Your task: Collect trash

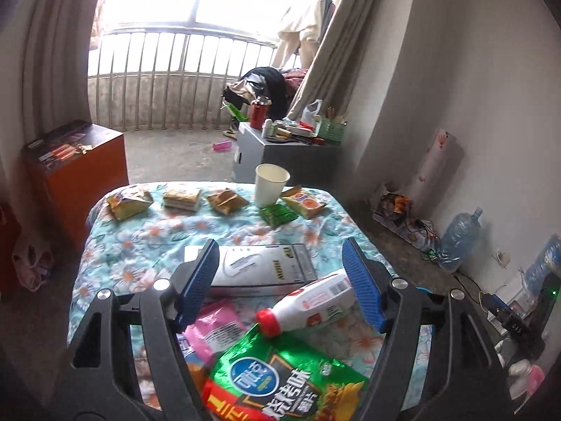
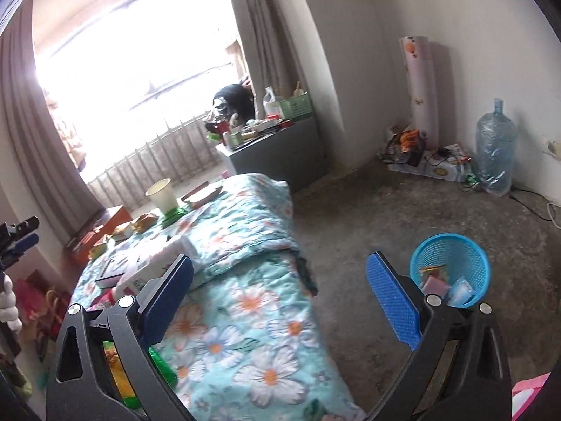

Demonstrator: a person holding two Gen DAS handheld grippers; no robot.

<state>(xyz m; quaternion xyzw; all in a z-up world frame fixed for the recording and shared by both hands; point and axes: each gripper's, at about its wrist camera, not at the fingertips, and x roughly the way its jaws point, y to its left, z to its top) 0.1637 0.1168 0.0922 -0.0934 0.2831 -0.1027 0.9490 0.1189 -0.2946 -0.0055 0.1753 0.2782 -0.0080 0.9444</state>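
My left gripper (image 1: 280, 263) is open above the floral-covered table (image 1: 147, 245), over a white bottle with a red cap (image 1: 308, 305), a green snack bag (image 1: 280, 382) and a pink packet (image 1: 214, 329). A white box (image 1: 259, 266) lies beyond. At the far edge are several crumpled wrappers (image 1: 128, 203), a green packet (image 1: 278, 214) and a paper cup (image 1: 270, 184). My right gripper (image 2: 280, 280) is open and empty over the table's right edge (image 2: 298, 263). A blue mesh bin (image 2: 452, 266) with some trash stands on the floor beside it.
A grey cabinet (image 1: 266, 154) with clutter stands behind the table. An orange box (image 1: 75, 161) is at the left. A water jug (image 2: 496, 147), a paper roll (image 2: 422, 94) and cables lie along the right wall. The floor is bare concrete (image 2: 403, 217).
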